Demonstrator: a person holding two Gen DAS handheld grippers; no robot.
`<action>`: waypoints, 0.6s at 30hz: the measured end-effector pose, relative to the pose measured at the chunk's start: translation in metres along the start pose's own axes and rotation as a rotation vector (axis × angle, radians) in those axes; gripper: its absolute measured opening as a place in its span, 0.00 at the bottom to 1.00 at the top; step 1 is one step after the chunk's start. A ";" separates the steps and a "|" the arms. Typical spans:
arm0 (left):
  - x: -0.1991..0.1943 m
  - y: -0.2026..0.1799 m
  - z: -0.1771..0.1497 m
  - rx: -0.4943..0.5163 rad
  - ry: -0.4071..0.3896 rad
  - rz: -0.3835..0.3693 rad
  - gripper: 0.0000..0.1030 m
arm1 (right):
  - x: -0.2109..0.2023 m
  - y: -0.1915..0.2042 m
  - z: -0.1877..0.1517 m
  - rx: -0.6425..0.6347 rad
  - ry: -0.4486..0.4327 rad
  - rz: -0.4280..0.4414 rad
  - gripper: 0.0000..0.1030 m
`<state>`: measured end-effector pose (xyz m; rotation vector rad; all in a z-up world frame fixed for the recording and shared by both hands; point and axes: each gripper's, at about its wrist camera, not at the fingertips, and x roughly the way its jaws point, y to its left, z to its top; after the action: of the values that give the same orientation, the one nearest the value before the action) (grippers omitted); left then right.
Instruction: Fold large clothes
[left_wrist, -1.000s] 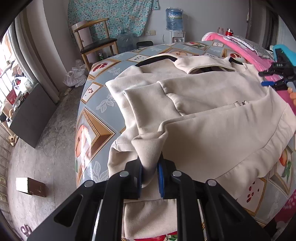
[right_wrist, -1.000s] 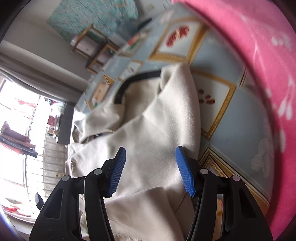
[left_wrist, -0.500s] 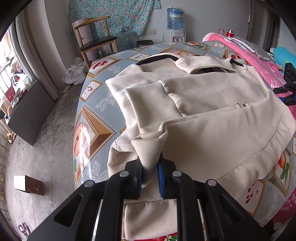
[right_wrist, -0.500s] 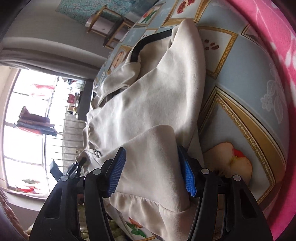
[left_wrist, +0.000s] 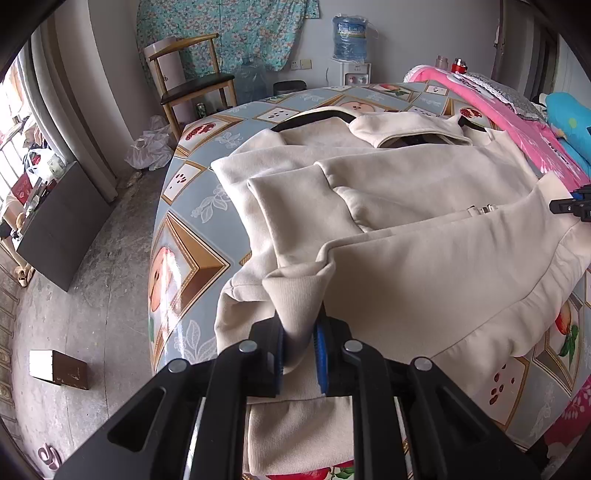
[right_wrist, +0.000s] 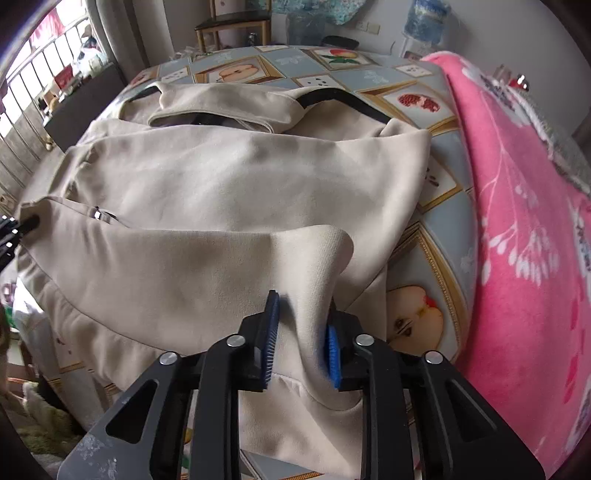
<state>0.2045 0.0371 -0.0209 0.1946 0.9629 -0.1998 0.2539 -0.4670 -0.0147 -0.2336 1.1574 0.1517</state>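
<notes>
A large beige jacket (left_wrist: 406, 206) lies spread on the patterned bed cover (left_wrist: 192, 229), collar at the far end. In the left wrist view my left gripper (left_wrist: 300, 343) is shut on a raised corner of the jacket's ribbed hem. In the right wrist view the jaws of my right gripper (right_wrist: 301, 332) are closing, and the other hem corner of the jacket (right_wrist: 221, 192) is bunched between the blue pads (right_wrist: 272, 325), which press on it. The hem hangs lifted between the two grippers. The right gripper's tip (left_wrist: 574, 207) shows at the right edge of the left view.
A pink blanket (right_wrist: 524, 229) lies along the jacket's right side. A wooden chair (left_wrist: 192, 81), a water dispenser (left_wrist: 351, 40) and white bags (left_wrist: 151, 147) stand beyond the bed. A dark cabinet (left_wrist: 59, 225) and a small box (left_wrist: 59, 369) stand on the floor at left.
The right gripper rolled, swung over the jacket's near right hem corner and closed its open jaws on it. The left gripper kept its grip and stayed put.
</notes>
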 end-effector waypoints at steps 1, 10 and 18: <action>0.000 0.000 0.000 0.000 0.000 0.001 0.13 | -0.001 0.005 -0.001 -0.010 -0.010 -0.029 0.12; -0.001 0.000 0.000 0.002 0.000 0.004 0.13 | 0.005 0.034 0.000 -0.044 -0.060 -0.216 0.12; -0.001 0.000 -0.001 0.002 -0.002 0.004 0.13 | 0.010 0.033 -0.002 -0.003 -0.071 -0.228 0.12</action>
<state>0.2035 0.0376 -0.0202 0.1980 0.9608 -0.1970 0.2484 -0.4355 -0.0277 -0.3582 1.0525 -0.0386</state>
